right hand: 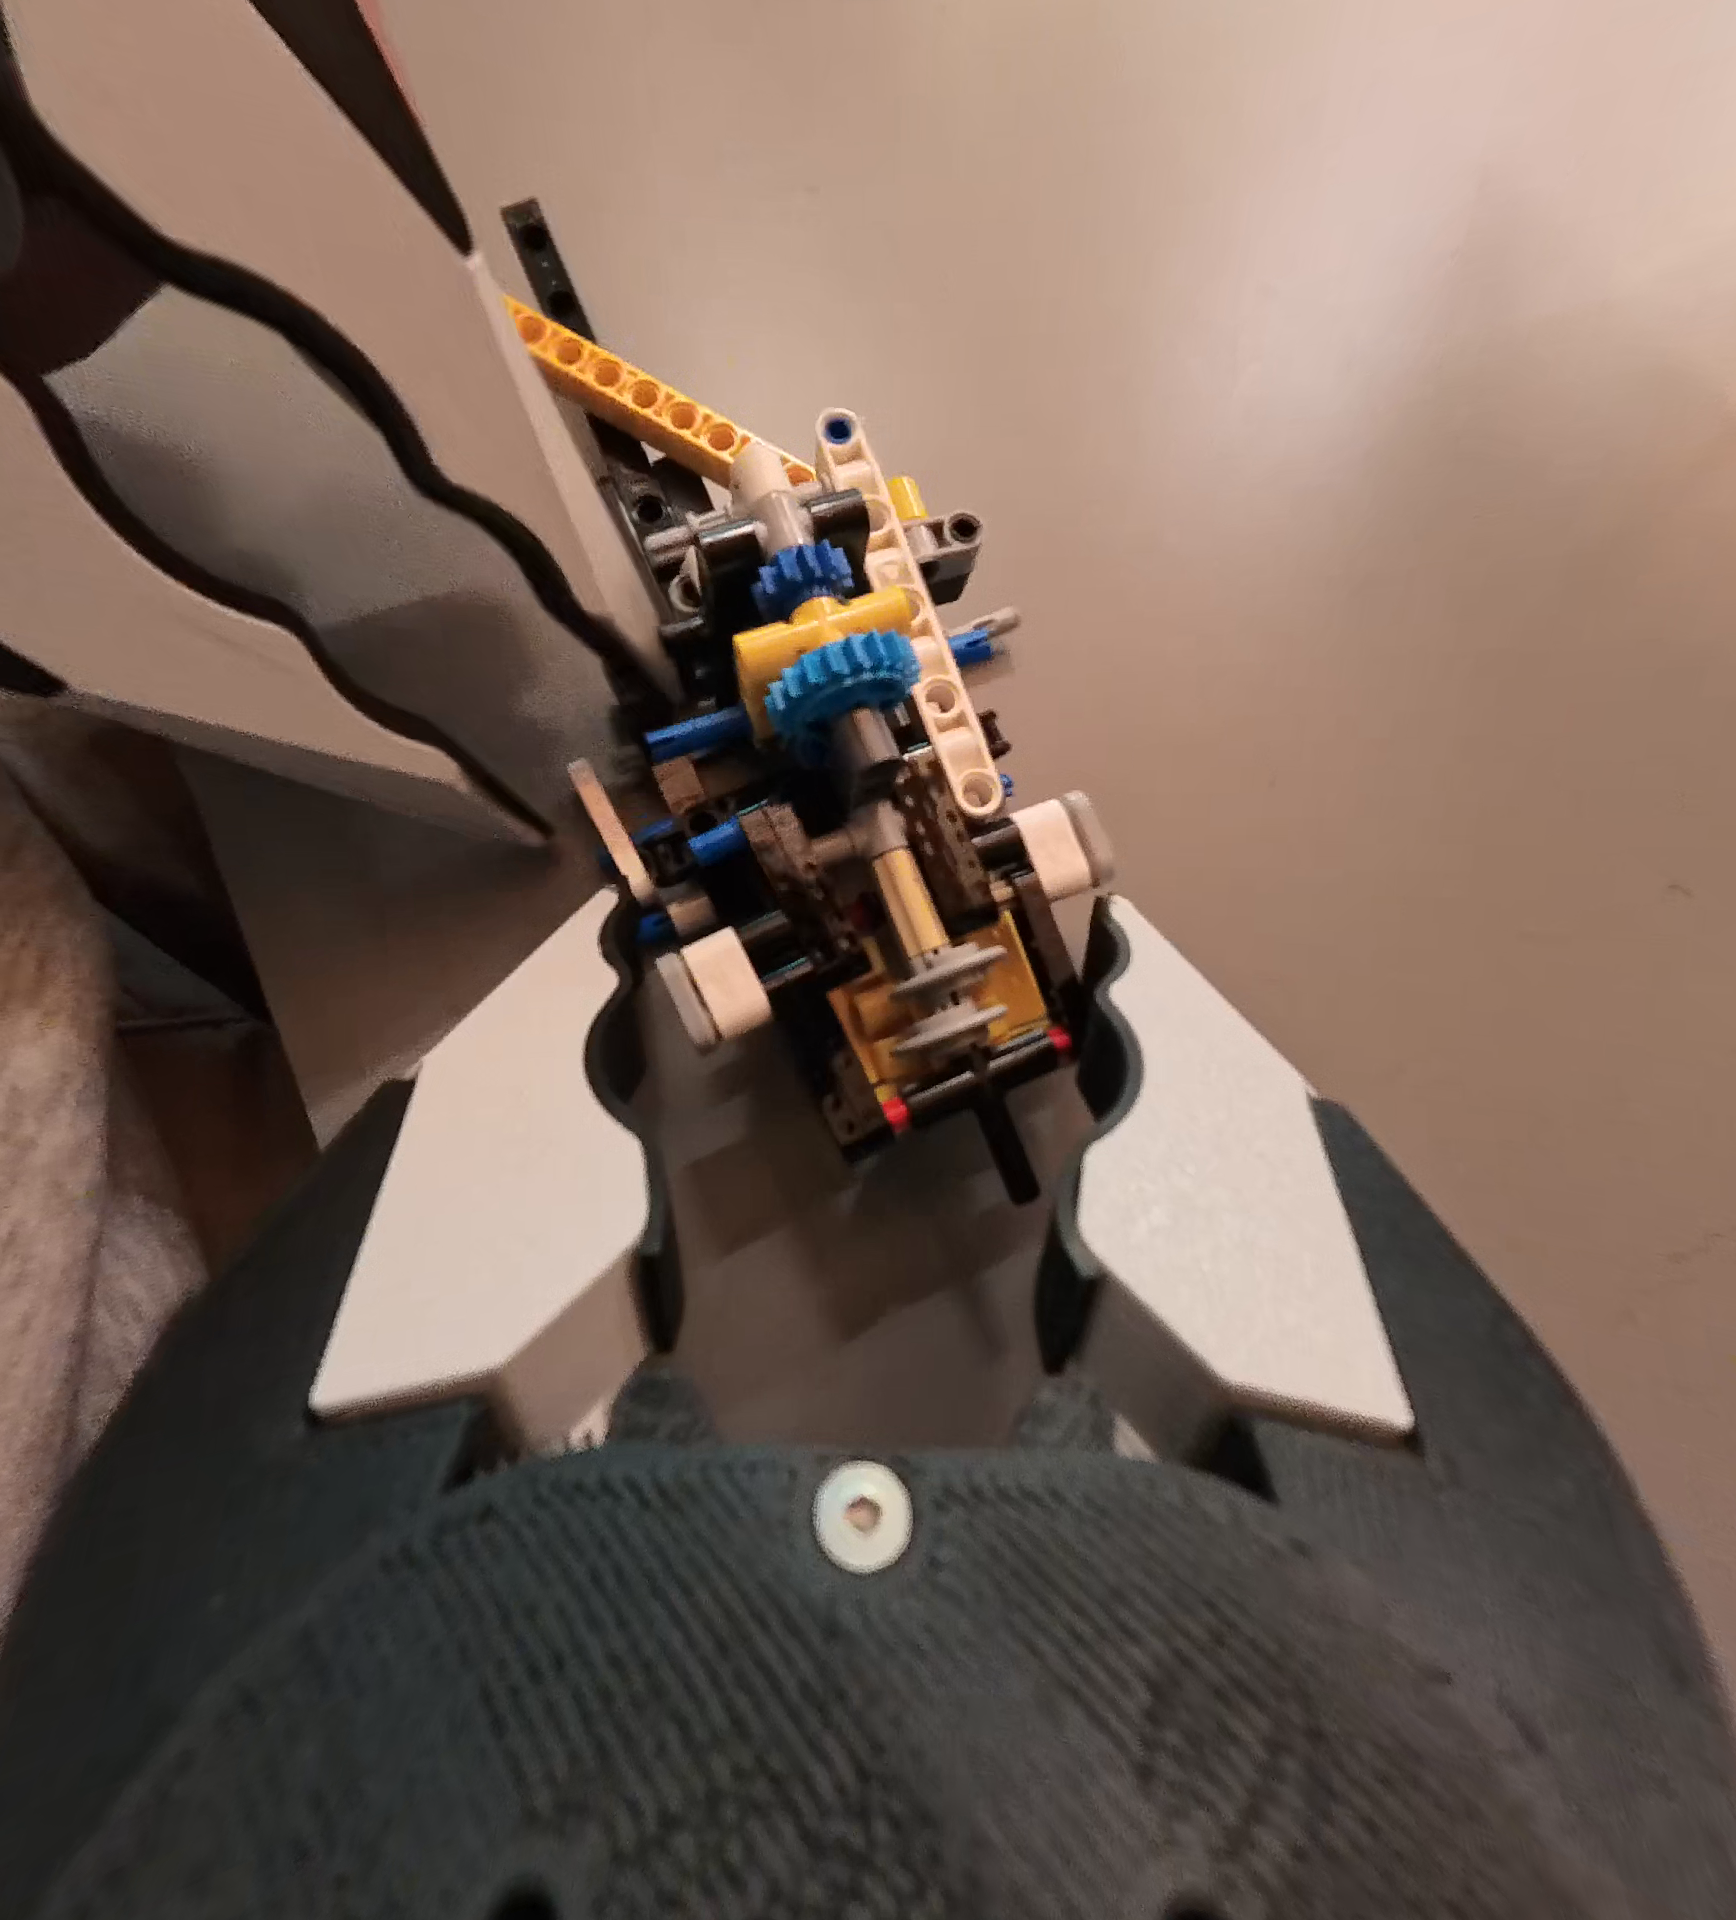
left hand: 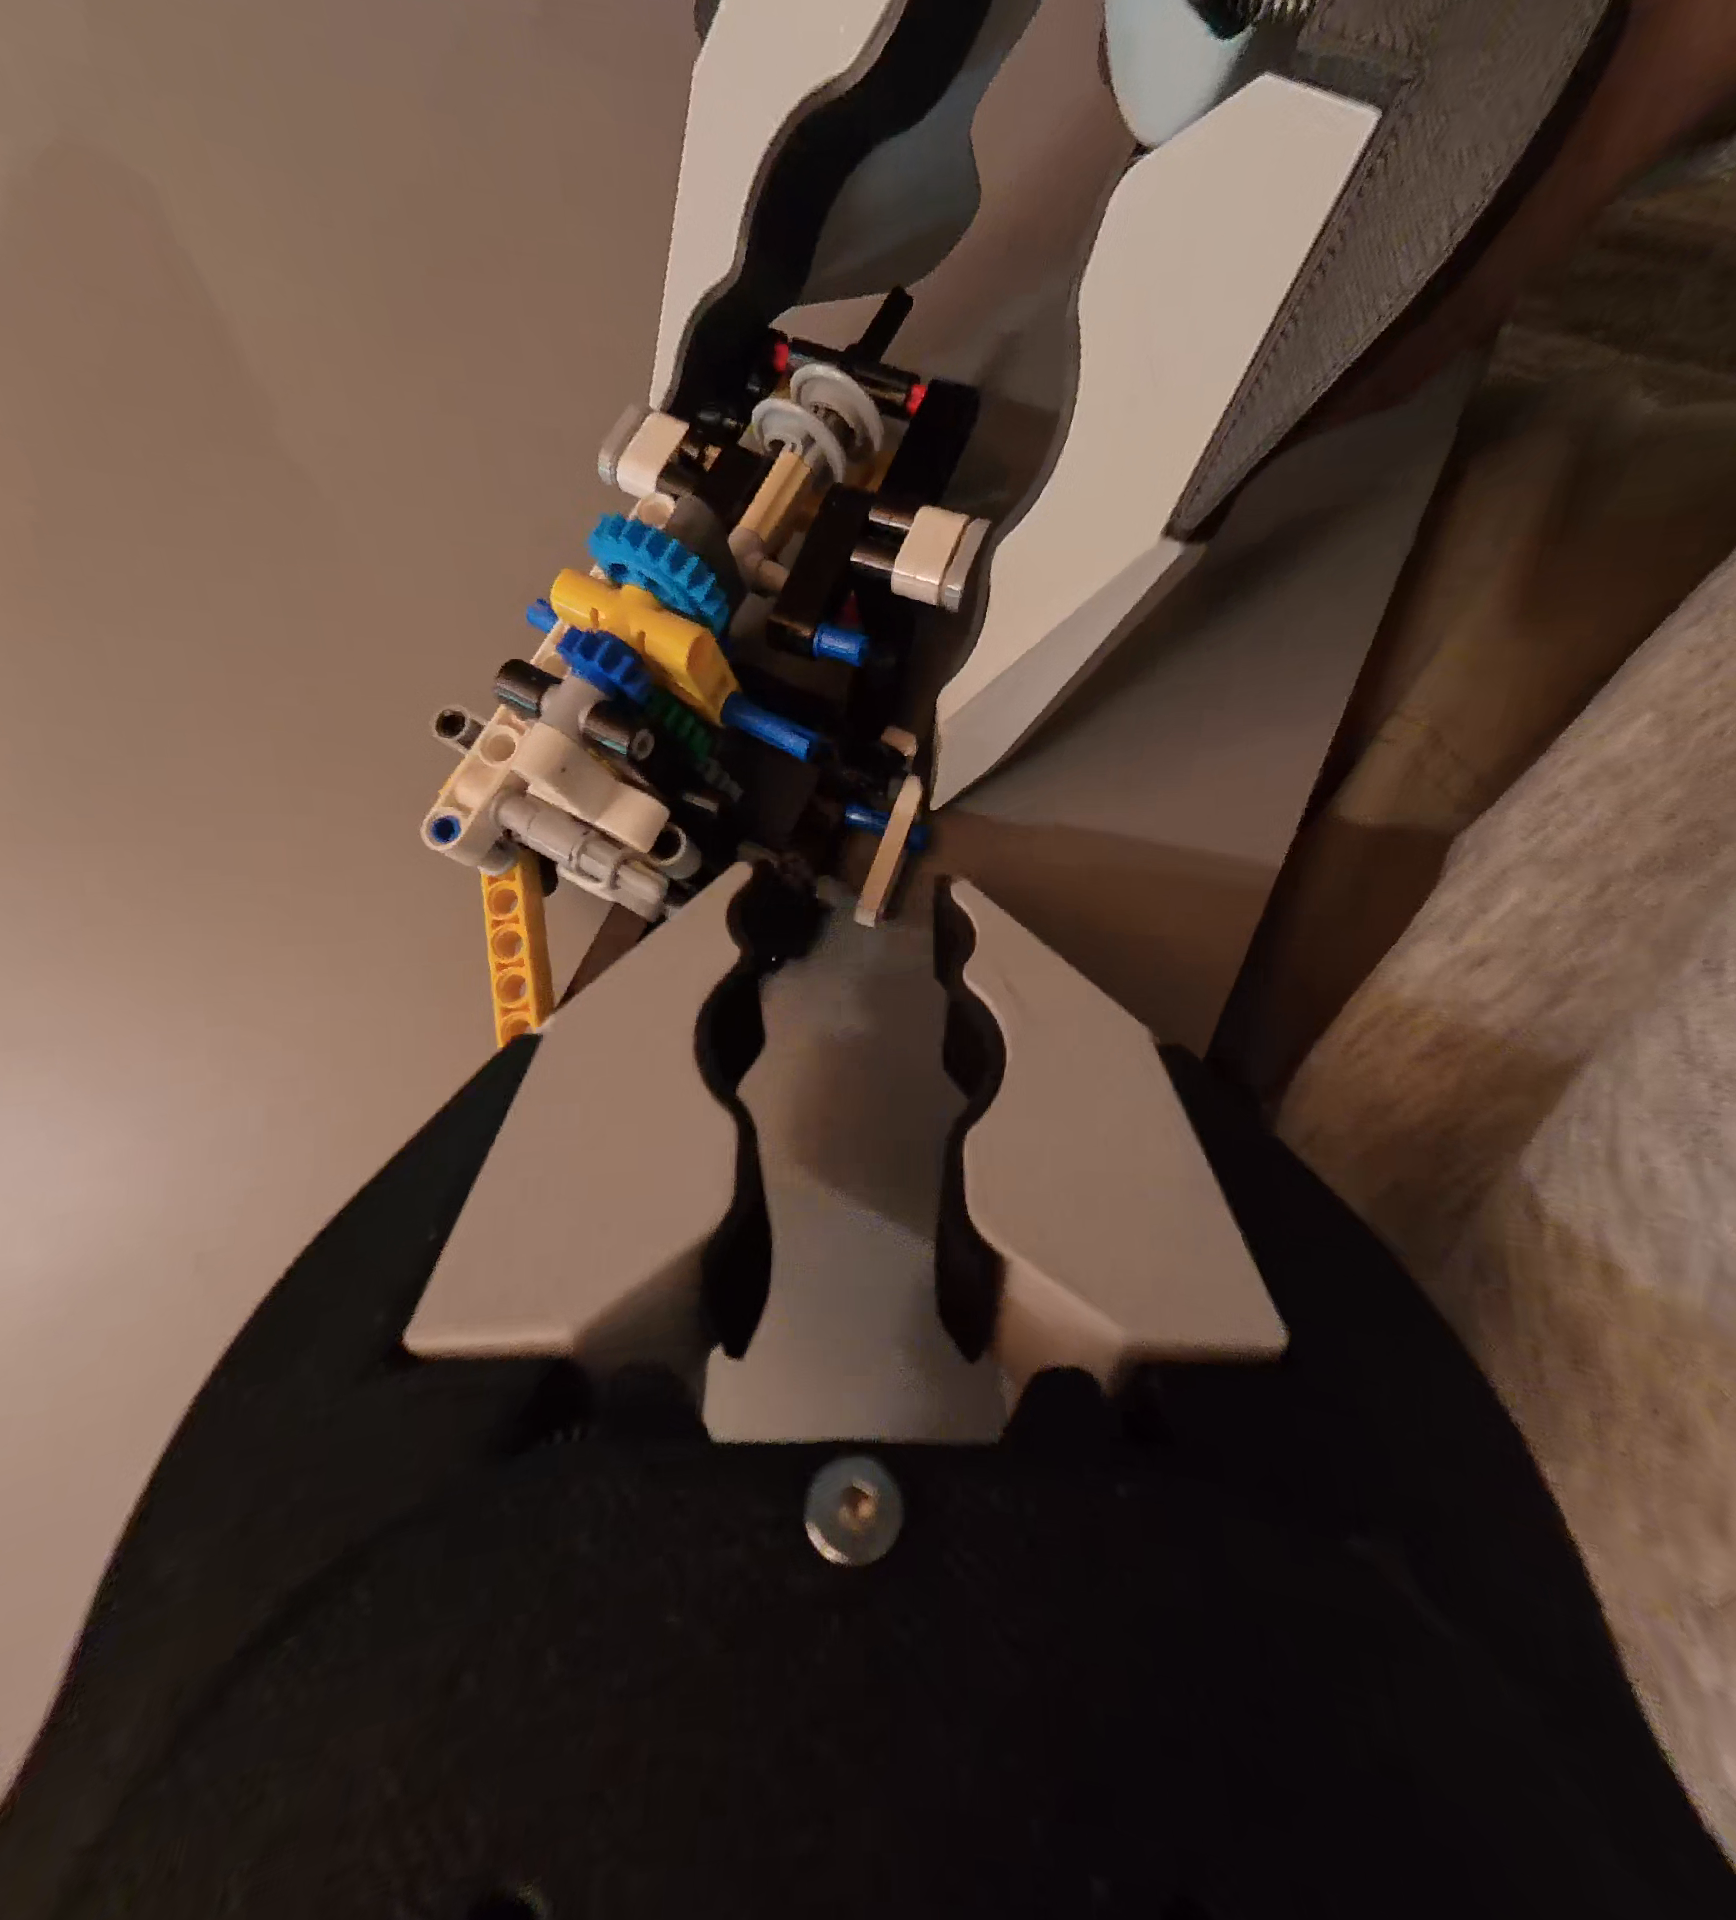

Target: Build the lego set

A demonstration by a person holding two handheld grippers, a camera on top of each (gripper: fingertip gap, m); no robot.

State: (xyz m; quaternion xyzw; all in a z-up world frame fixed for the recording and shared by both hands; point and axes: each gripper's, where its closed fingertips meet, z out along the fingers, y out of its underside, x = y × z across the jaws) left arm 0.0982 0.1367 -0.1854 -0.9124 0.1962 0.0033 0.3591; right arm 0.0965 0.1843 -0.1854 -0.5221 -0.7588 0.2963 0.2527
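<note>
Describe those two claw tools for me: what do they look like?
Each hand-held gripper, left and right, has a black, ridged plastic body with a silver centre screw and two pale grey wedge-shaped fingers edged inside with wavy black pads. No cables or sleeves show.

The half-built lego assembly of black, yellow, white and blue parts (right hand: 843, 831) is smooth, slightly glossy hard plastic, its blue toothed gears (left hand: 661, 571) matt by comparison. The left gripper (left hand: 843, 894) and right gripper (right hand: 864, 935) have matt pale grey smooth fingers (right hand: 490, 1164) edged with black rubbery wavy pads, on rough black printed-plastic bodies with ridged layer lines and a shiny metal screw (right hand: 861, 1515). The beige surface (right hand: 1363, 416) looks smooth with a soft sheen, and the grey cloth (left hand: 1622, 1039) looks fuzzy.
</note>
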